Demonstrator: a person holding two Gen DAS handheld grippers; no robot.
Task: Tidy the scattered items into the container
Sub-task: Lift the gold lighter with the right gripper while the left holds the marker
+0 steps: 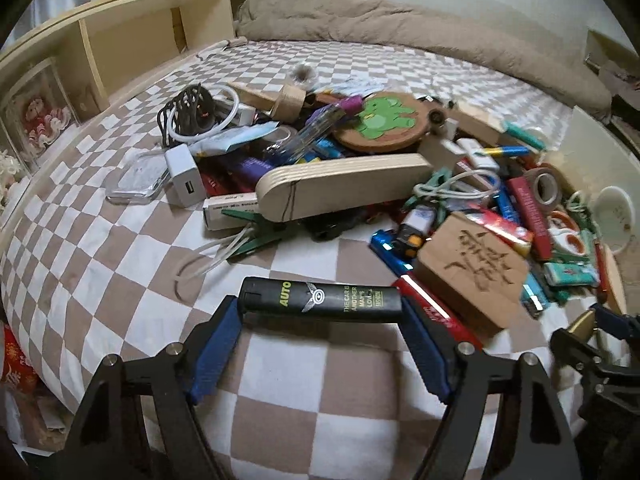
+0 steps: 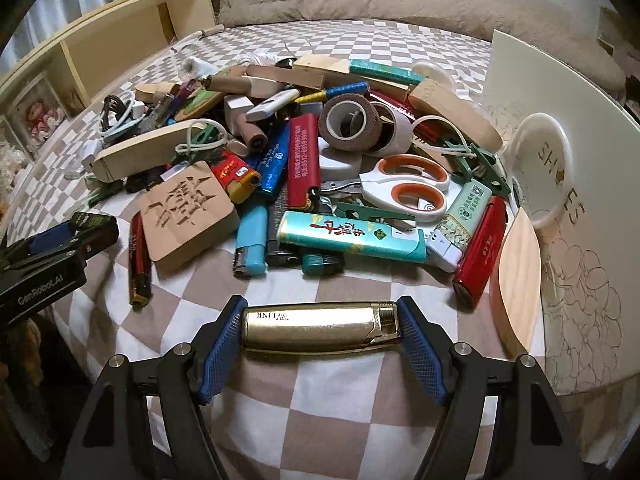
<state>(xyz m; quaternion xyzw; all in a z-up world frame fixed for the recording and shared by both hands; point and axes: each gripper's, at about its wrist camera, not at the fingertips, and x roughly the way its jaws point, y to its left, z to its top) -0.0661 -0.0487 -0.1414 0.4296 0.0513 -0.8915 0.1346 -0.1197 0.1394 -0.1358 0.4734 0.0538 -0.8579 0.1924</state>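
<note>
A: Left wrist view had the left gripper [image 1: 320, 312] clamped end to end on a black lighter [image 1: 320, 300], lifted clear of the checked bedsheet [image 1: 120, 264] at the near edge of the heap.

B: And the other hand?

A: Right wrist view showed the right gripper [image 2: 320, 328] clenched the same way on a gold lighter [image 2: 322, 330], lengthwise between the blue pads [image 2: 222, 344]. The white shoe box [image 2: 560, 152] stood at the right, its round handle hole facing the clutter.

B: So both were loaded. How should the drop have gone?

A: I judged that each lighter needed carrying right, over the box's opening, which neither view showed clearly, before the jaws let go. Holding them level mattered, since a grip on the two short ends could let a lighter pivot.

B: Any hazards?

A: The round wooden disc [image 2: 516, 280] leaned beside the box, and the orange-handled scissors [image 2: 404, 186] lay near; a low sweep might have knocked them. One hand at a time seemed wiser.
</note>
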